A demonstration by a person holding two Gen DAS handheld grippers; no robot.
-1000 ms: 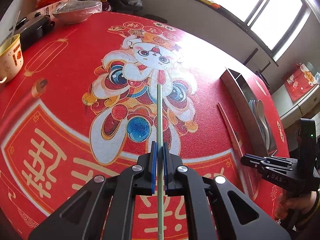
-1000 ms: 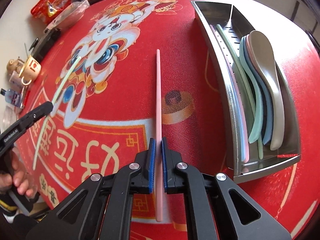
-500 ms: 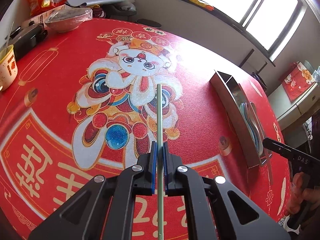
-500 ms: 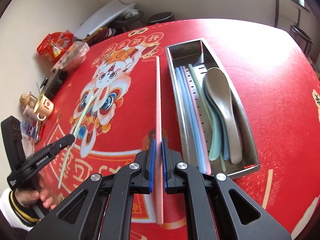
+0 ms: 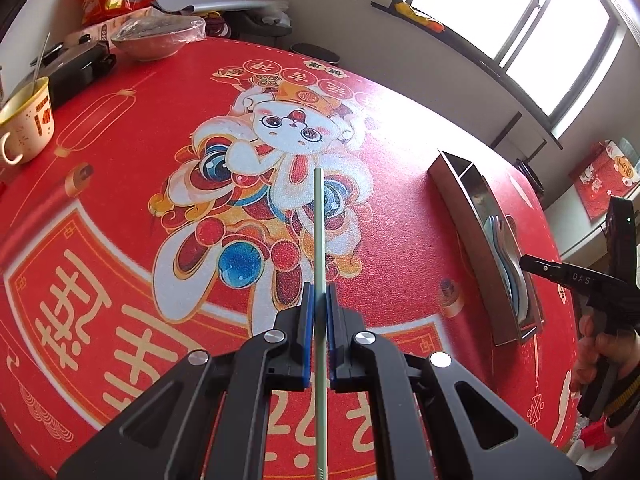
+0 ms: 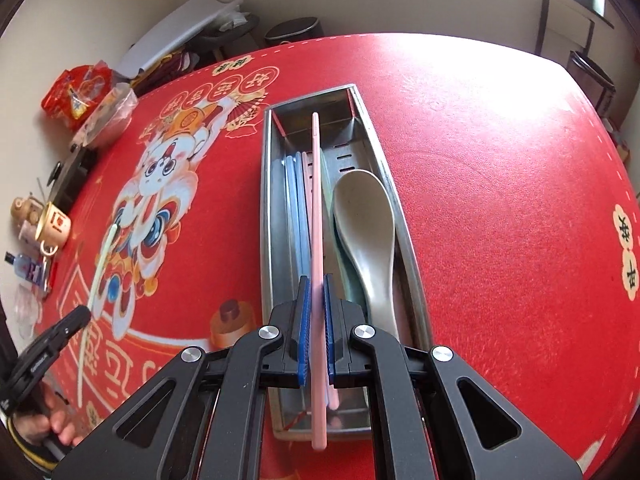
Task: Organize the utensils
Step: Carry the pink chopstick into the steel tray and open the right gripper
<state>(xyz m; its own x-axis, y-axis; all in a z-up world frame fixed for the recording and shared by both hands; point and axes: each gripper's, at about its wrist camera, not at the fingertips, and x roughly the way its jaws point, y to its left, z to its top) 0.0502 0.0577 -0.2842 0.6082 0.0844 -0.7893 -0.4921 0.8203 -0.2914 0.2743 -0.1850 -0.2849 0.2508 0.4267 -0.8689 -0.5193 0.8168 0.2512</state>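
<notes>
A round table under a red printed cloth [image 6: 480,152] bears a long stainless-steel utensil tray [image 6: 267,208]. Inside it lie a beige ceramic spoon [image 6: 364,220] stacked on pale green ones, with blue and pink chopsticks along the left side. The right gripper [image 6: 316,312] pinches a pink chopstick [image 6: 316,200] held lengthwise above the tray. Well apart to the left, the left gripper [image 5: 319,320] is clamped on a pale green chopstick [image 5: 318,224] above the cloth's rabbit print
</notes>
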